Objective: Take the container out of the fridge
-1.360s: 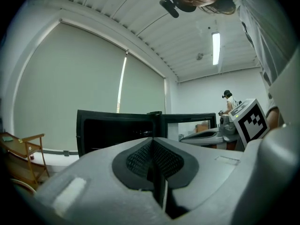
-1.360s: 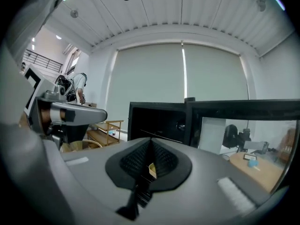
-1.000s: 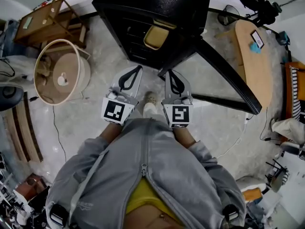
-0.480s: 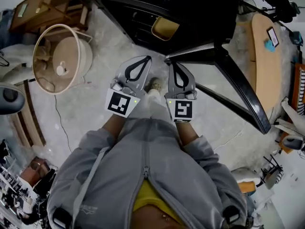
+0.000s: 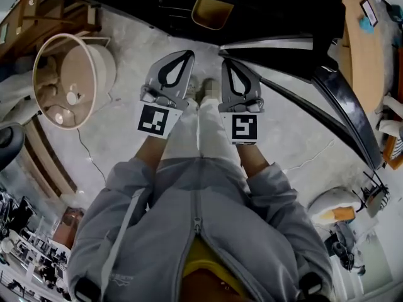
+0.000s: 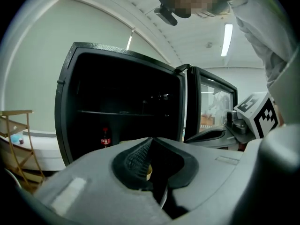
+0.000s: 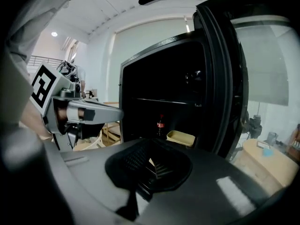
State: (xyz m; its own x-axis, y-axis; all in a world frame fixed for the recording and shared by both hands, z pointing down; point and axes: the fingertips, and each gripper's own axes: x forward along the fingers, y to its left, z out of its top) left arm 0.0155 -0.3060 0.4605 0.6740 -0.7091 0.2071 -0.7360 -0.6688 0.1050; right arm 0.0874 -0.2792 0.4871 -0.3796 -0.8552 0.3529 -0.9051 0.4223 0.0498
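From the head view, the container [image 5: 212,12] sits in the open fridge [image 5: 164,2] at top centre, about equally ahead of my left gripper [image 5: 186,55] and right gripper [image 5: 225,63]; the left gripper view shows fingers pinched together, empty; the right gripper view shows the same, with the container just upper right of them, long side across, a cola bottle [image 7: 160,124] to its left and the open door [image 7: 220,78] at right.

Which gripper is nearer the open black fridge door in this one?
Right. The right gripper hovers close beside the edge of the open black fridge door; the left gripper sits on the right gripper's other side, farther from the door.
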